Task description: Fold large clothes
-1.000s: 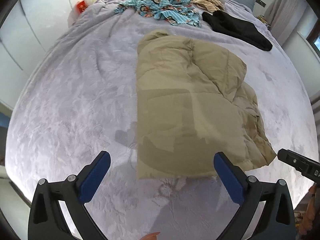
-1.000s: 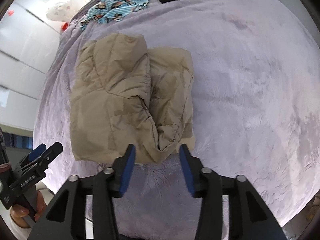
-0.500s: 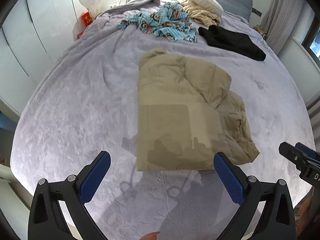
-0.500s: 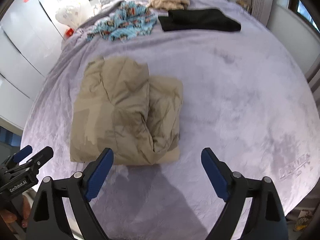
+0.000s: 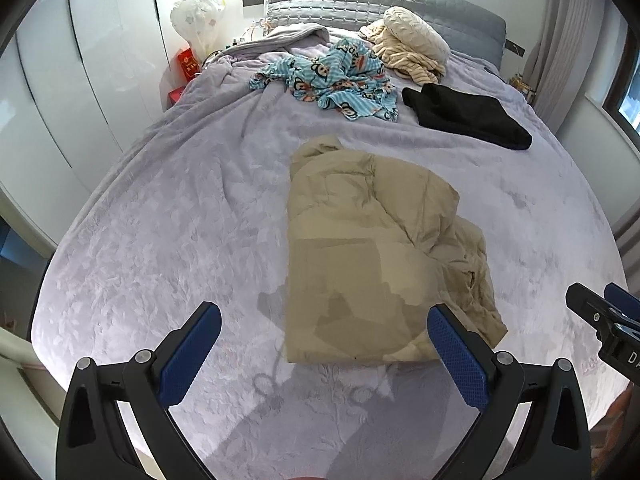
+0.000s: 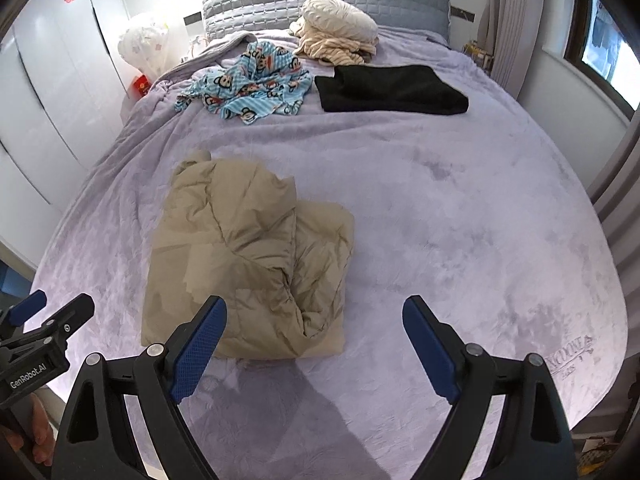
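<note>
Bed (image 5: 168, 216), lilac plush cover, takes up most of both wrist views. Tan puffer jacket (image 5: 360, 248) lies folded into a rough rectangle on the near half of the bed, hood end pointing toward the headboard (image 5: 360, 0), one sleeve or side panel bunched along its right edge. Nothing touches it.

Left claw (image 5: 324, 344): jaws spread wide, blue pads apart, nothing between them. It hangs above the near edge of the bed, just short of the jacket's lower hem as seen from its own camera.

Right claw (image 6: 316, 344): jaws spread wide too, empty. The jaws have just been opening, with no cloth between them. Its left pad sits in front of the jacket's near hem in the right wrist view; no contact that I can make out.

Each claw shows in the other's view: the right one at the far right edge of the left wrist view, the left one at the lower left of the right wrist view, with fingers of the person's hand (image 6: 36, 432) below it.

Far half of the bed: blue cartoon-print garment (image 5: 336, 80) crumpled, black garment (image 5: 464, 116) folded flat to its right, cream bundle (image 5: 412, 48) against the headboard. All well apart from the jacket. White wardrobe doors (image 5: 80, 80) on the left side, curtain (image 5: 560, 40) on the right.
</note>
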Demonstrator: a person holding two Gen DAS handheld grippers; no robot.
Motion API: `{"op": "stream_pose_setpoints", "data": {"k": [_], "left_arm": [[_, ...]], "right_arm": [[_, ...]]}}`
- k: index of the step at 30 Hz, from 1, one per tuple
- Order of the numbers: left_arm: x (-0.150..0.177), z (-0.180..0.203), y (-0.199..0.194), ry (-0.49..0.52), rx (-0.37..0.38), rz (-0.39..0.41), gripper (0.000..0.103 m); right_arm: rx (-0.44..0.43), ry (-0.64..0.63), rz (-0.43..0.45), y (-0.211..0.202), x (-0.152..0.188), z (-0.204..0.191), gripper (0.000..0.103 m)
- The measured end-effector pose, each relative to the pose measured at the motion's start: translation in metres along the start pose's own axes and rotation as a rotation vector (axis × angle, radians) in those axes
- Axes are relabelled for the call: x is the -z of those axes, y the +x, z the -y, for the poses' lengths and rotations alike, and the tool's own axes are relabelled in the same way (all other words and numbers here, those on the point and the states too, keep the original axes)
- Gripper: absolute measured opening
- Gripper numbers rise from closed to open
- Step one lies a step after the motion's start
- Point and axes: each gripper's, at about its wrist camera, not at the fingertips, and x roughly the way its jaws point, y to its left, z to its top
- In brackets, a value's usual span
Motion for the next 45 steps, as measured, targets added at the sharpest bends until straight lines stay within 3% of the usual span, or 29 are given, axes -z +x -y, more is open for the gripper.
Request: {"op": "stream_pose_setpoints", "data": {"k": [45], "left_arm": [[0.003, 0.011, -0.01, 0.016, -0.007, 0.016, 0.103]], "right_arm": [[0.024, -0.009, 0.032, -0.013, -0.004, -0.001, 0.091]]}}
